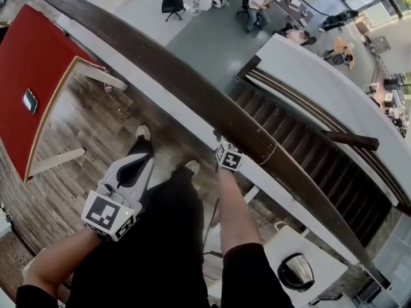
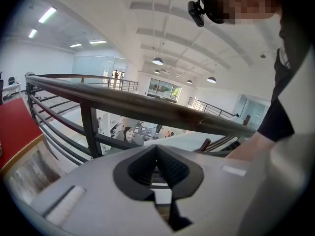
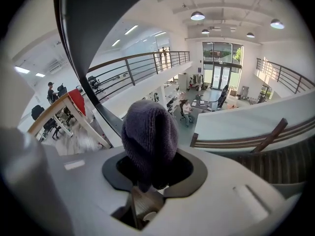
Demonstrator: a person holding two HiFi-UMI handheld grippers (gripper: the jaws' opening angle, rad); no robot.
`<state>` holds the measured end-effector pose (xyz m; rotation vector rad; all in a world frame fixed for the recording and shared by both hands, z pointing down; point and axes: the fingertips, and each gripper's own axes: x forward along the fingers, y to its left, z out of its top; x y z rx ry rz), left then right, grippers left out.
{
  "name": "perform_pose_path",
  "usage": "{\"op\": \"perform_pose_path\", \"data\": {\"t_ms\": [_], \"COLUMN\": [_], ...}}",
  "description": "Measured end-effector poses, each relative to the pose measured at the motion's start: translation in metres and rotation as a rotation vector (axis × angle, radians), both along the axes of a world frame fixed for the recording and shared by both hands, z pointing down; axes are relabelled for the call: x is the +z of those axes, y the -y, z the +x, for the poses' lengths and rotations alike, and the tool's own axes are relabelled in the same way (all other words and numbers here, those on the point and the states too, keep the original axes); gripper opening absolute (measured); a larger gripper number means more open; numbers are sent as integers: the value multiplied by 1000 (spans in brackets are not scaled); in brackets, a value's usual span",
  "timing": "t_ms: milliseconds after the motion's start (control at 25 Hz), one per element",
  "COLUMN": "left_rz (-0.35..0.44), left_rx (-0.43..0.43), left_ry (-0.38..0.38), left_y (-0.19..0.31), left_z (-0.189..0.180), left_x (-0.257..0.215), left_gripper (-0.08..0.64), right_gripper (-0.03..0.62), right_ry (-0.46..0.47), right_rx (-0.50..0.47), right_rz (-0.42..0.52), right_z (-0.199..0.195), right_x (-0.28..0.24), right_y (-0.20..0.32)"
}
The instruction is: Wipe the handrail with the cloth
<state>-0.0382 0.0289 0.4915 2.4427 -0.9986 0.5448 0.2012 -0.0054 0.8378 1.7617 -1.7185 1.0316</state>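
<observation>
The right tongs (image 3: 150, 167) clamp a grey knitted cloth (image 3: 150, 134), its bunched end poking forward as a pad, just beside the handrail (image 1: 192, 88) running from 11 to 4 o'clock. The left tongs (image 2: 157, 168), pressed together and empty, hang at 7 o'clock, likely to keep clear.

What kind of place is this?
Probably the upper floor of an open office: a wooden handrail overlooks a seated person and an office chair below, and a staircase leads down.
</observation>
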Motion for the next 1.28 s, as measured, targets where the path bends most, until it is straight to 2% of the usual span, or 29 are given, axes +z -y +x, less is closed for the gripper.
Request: {"op": "perform_pose_path", "data": {"t_ms": [160,600,1280], "left_rz": [4,-21,-31], "left_rx": [-7,-25,38], "left_ry": [6,11,23], "left_y": [-2,-11,-40], "left_z": [2,9,37], "left_x": [-2,-4,-7], "left_gripper": [0,0,0], "right_gripper": [106,106,106], "right_ry": [-16,11,4], "right_rx": [-30,76,170], "right_rz": [6,24,8], "right_z": [5,26,78], "right_x": [0,-2,-2], "right_y": [-5,-27,-74]}}
